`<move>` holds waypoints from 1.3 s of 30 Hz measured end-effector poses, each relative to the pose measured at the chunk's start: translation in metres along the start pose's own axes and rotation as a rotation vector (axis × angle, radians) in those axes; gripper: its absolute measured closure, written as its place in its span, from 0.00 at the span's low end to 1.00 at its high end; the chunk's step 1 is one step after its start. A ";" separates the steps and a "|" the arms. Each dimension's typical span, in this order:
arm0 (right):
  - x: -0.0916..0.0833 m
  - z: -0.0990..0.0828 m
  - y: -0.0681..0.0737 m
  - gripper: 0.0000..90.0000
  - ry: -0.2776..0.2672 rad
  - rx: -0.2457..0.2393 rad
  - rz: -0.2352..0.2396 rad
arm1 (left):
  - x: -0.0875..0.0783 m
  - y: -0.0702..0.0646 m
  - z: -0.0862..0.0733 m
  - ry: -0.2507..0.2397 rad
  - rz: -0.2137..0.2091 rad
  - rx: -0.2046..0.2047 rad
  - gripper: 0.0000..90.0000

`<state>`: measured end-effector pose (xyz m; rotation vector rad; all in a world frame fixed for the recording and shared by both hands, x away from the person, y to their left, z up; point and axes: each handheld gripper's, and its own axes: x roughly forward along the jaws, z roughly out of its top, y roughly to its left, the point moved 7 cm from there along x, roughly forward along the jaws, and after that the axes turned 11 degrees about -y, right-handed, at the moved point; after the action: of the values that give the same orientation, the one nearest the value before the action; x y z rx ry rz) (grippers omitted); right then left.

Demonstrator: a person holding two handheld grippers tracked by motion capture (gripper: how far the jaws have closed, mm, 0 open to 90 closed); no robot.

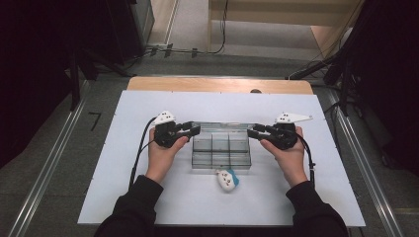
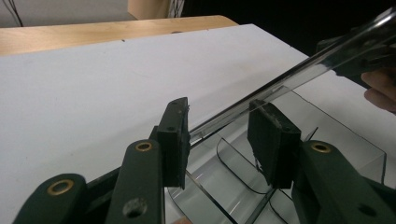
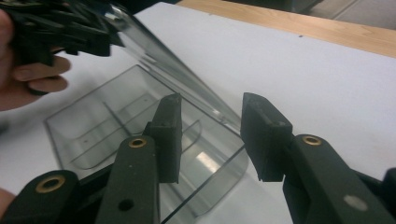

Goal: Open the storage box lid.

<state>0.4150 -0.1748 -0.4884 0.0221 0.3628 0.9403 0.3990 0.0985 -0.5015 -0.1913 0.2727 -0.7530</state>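
A clear box (image 1: 221,148) with inner dividers sits on the white counter (image 1: 148,197), between the two grippers. Its lid (image 1: 222,126) stands raised along the far edge.

The left gripper (image 1: 193,129) is at the box's left end, at the lid's corner. In the left gripper view the lid edge (image 2: 289,79) runs between the jaws; one pad seems to touch it and the other stands clear, so the jaws are partly open with no firm hold.

The right gripper (image 1: 252,131) is at the box's right end. In the right gripper view its jaws stand partly open with the lid's edge (image 3: 187,88) just beyond them, not pressed by either pad; the box (image 3: 140,135) lies below.

A small white and blue toy (image 1: 228,179) lies on the counter just in front of the box, apart from both grippers.
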 end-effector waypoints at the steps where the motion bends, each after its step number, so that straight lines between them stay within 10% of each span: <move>1: 0.002 0.000 -0.002 0.64 -0.005 0.002 -0.006 | 0.001 0.001 0.000 -0.001 0.001 -0.004 0.66; 39: 0.021 -0.013 -0.010 0.86 -0.023 0.067 -0.034 | 0.012 0.008 -0.021 0.027 0.019 -0.081 0.82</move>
<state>0.4306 -0.1657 -0.5084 0.0875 0.3725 0.8931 0.4059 0.0944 -0.5256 -0.2552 0.3308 -0.7271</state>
